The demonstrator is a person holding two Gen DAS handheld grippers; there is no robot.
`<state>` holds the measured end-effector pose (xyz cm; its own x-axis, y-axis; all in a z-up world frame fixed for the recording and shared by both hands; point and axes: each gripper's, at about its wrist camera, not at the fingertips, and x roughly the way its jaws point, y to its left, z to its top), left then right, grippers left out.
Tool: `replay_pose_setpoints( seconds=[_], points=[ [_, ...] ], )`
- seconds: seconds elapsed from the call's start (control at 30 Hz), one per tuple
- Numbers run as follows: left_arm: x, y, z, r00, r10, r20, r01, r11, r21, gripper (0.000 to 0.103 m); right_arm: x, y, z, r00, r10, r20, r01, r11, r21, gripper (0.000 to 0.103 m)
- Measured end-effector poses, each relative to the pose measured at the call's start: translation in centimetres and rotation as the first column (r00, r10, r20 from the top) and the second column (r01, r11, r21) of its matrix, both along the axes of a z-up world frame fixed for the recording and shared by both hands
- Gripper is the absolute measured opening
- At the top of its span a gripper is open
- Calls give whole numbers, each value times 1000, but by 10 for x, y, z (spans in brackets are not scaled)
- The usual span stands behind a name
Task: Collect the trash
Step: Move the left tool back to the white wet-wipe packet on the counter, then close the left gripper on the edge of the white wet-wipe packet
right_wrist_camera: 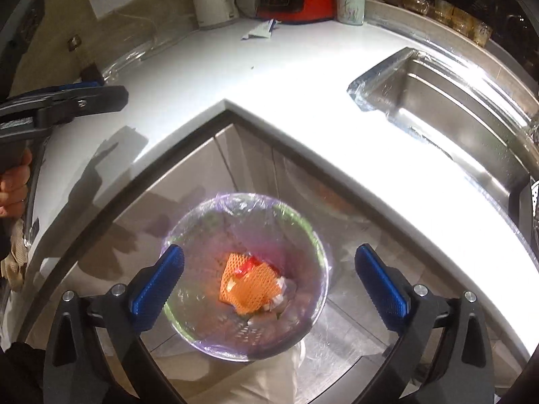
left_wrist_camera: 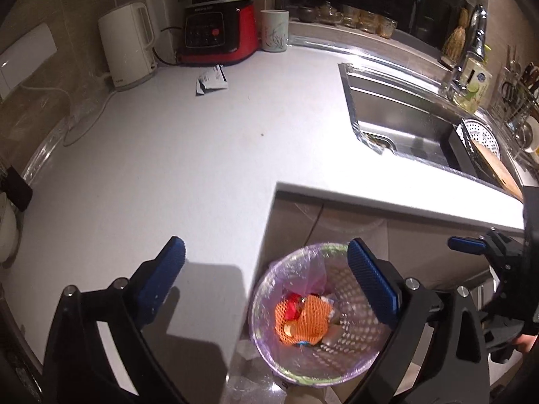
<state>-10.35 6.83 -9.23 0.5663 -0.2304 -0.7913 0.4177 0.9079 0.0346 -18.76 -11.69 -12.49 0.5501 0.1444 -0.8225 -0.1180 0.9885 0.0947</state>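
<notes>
**Orange netting already binned, one scrap left on the counter**

Orange foam netting (right_wrist_camera: 251, 286) lies at the bottom of the lined waste bin (left_wrist_camera: 269, 350), with something red and a few pale bits tucked around it, so I judge a good part of the collecting is done.

Going left to right: my left gripper (left_wrist_camera: 266, 282) hangs over the near edge of the white countertop (left_wrist_camera: 151, 155), jaws spread wide and holding nothing, its right finger out over the bin's rim. Far back on the counter, just in front of the red blender base (left_wrist_camera: 219, 37) and to the right of the white kettle (left_wrist_camera: 129, 47), lies a crumpled paper wrapper (left_wrist_camera: 212, 80), the only loose trash I can see up there. It lies flat, its long axis running roughly left to right along the back wall, with the torn, folded end pointing left toward the kettle. To the right is the steel sink (left_wrist_camera: 404, 118); I can't tell whether anything in it counts as trash.

My right gripper (right_wrist_camera: 269, 286) hovers straight above the bin, on the floor in the counter's inside corner, jaws likewise spread and empty.

What remains, I reckon, is that wrapper, well apart from both grippers.
</notes>
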Motion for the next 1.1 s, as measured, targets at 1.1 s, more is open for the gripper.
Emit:
replay_pose_setpoints(
  seconds=[1.1],
  points=[
    [391,-70,-60,941,313,-130,-319,948,-24,95,247,-112,29,979,193,69,-201,968,147,101]
  ],
)
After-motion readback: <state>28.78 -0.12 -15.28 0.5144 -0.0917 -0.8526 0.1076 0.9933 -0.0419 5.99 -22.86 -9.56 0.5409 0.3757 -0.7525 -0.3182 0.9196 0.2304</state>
